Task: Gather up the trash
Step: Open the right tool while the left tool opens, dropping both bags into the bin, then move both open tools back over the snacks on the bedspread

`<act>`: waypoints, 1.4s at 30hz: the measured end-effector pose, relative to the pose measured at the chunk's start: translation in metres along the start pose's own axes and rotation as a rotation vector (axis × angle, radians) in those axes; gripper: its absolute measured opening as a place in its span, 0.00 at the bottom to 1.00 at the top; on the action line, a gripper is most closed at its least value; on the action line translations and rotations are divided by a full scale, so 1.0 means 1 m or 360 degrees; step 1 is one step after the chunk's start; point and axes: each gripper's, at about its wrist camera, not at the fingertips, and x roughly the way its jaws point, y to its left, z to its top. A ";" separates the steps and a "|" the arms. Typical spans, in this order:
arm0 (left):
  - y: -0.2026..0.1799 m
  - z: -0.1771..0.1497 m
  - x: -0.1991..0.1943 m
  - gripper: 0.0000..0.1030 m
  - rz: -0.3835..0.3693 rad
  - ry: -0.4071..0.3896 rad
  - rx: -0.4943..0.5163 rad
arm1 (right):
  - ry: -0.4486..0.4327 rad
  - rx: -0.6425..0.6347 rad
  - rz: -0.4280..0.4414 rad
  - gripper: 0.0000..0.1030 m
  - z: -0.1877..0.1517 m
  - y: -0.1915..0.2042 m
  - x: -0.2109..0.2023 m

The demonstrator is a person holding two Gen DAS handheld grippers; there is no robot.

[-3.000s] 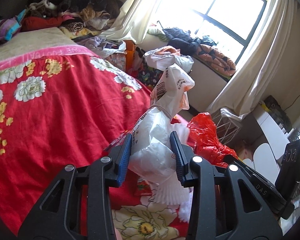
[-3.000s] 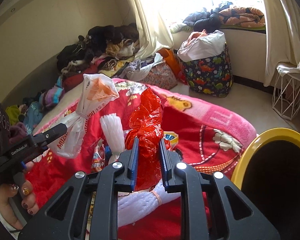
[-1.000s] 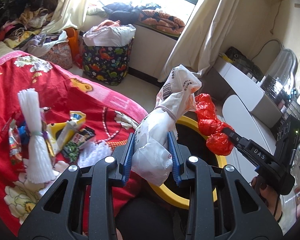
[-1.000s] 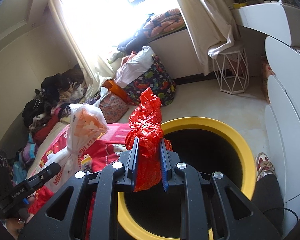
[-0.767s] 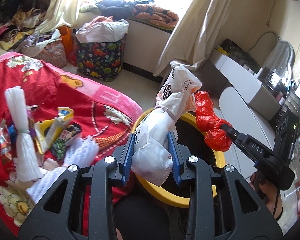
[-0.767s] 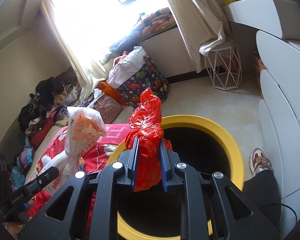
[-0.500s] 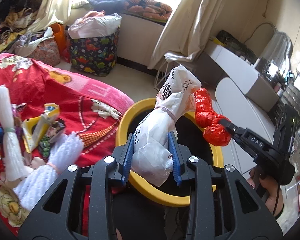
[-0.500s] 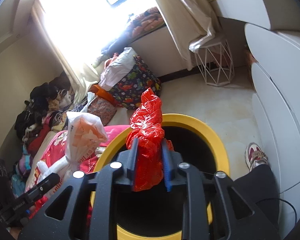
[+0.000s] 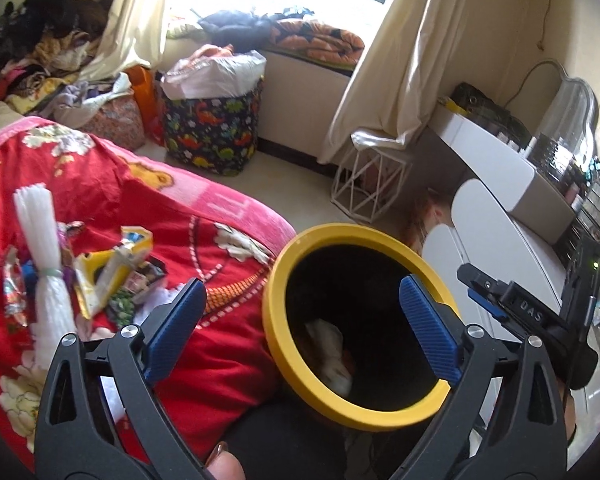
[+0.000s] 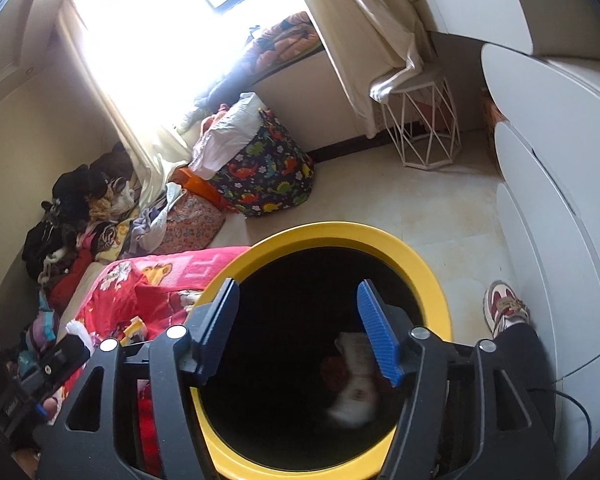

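A black bin with a yellow rim (image 9: pixel 276 280) stands beside the red floral blanket (image 9: pixel 112 196). My left gripper (image 9: pixel 300 284) hangs over its mouth, jaws opening wide, nothing between them. A white plastic bag (image 9: pixel 328 344) lies down inside the bin. My right gripper (image 10: pixel 296 286) is also above the bin rim (image 10: pixel 340 232), jaws opening and empty; below it lie the white bag (image 10: pixel 356 392) and a red bag (image 10: pixel 334 372). On the blanket rest a white foam-net bundle (image 9: pixel 44 272), a yellow wrapper (image 9: pixel 112 268) and several snack wrappers.
A dinosaur-print bag (image 9: pixel 212 136) stuffed with plastic and a white wire stool (image 9: pixel 368 184) stand by the window wall. White rounded cabinets (image 10: pixel 560 220) line the right side. A person's shoe (image 10: pixel 504 308) rests on the floor next to the bin. Clothes (image 10: pixel 72 208) pile up beyond the bed.
Both grippers went from shut to open. The white bag left the left gripper and the red bag left the right one; both now lie inside the bin.
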 end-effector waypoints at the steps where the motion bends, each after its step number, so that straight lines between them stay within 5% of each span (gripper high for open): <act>1: 0.002 0.002 -0.001 0.87 0.0006 -0.0009 -0.0002 | -0.0007 -0.0017 0.0005 0.61 -0.001 0.004 -0.001; 15: 0.026 0.014 -0.028 0.89 0.0084 -0.0168 -0.0087 | -0.0096 -0.0184 0.0071 0.77 -0.003 0.042 -0.013; 42: 0.095 0.026 -0.069 0.89 0.0211 -0.0335 -0.0260 | 0.0029 -0.0448 0.0271 0.84 -0.028 0.131 -0.001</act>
